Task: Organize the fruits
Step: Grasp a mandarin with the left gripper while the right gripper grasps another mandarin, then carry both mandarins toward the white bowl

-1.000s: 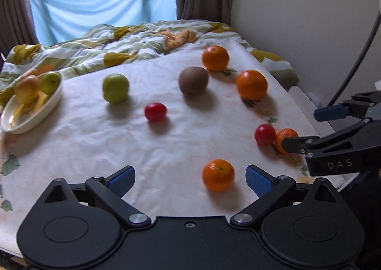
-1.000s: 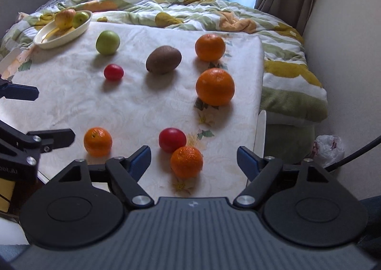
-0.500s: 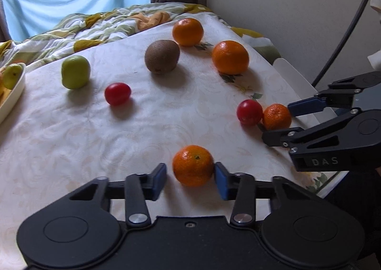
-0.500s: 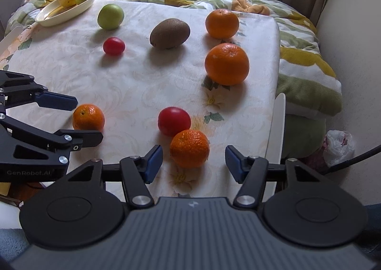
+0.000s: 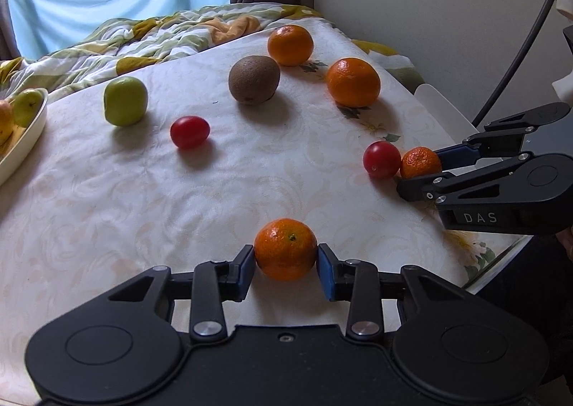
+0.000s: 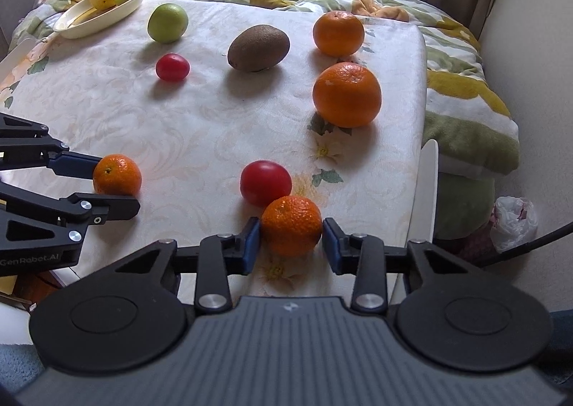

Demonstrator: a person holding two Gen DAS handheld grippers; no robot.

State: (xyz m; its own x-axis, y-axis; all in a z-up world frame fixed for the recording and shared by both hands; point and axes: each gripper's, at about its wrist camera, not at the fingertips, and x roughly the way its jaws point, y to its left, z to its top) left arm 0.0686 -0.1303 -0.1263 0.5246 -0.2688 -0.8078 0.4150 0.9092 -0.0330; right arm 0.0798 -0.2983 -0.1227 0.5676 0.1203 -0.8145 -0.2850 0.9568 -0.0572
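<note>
From the left wrist view, the left tongs (image 5: pixel 286 263) are gripping a small round orange mandarin (image 5: pixel 285 249), both blue pads pressing its sides as it is sitting on the cream floral-clothed table (image 5: pixel 107 198). Ahead and to the right, the right tongs (image 5: pixel 424 175) are closing around a second small mandarin (image 5: pixel 419 162), which is touching a round red tomato (image 5: pixel 381 159). Farther ahead are lying an oval red tomato (image 5: pixel 189 132), a green apple (image 5: pixel 125 105), a brown kiwi (image 5: pixel 254 79) and two large oranges (image 5: pixel 352 82).

From the right wrist view, the right tongs (image 6: pixel 292 243) are gripping that second mandarin (image 6: pixel 291 225) against both pads, the round tomato (image 6: pixel 265 182) touching it just ahead. This view alone is showing the whole cream oval dish (image 6: pixel 102 12) far ahead-left holding two yellowish fruits, the rumpled bedding (image 6: pixel 462 98) right of the table, and a white plastic bag (image 6: pixel 514 219) on the floor.
</note>
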